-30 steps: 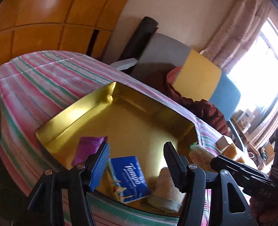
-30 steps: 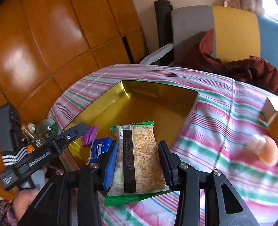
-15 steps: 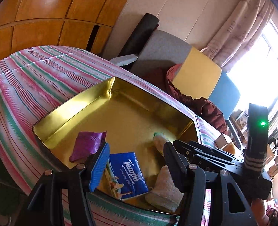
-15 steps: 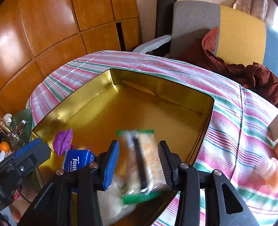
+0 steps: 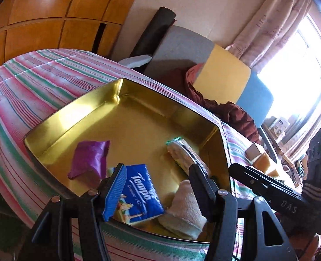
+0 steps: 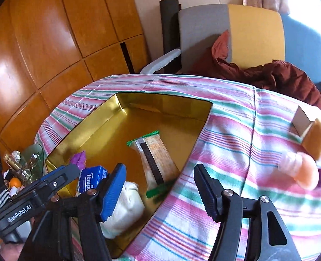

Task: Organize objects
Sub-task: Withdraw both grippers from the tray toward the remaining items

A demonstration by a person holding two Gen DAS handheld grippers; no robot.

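**Cracker pack released into the gold tin; loose items lie to the right**

The striped tablecloth [image 6: 236, 134] is largely taken up by the gold tin [image 6: 160, 102], in which the cracker pack [image 6: 155, 158] is seen lying, its long axis running away from the right gripper [image 6: 160, 192]. Those jaws have just been opening and nothing is held between them. The peach bottle [image 6: 301, 170] lies to that gripper's right, nearer it than the left gripper [image 5: 157, 190], whose jaws stand apart, empty, above the tissue pack [image 5: 138, 193].

cracker packet [image 6: 155, 158] flat in gold tin [image 6: 90, 130]
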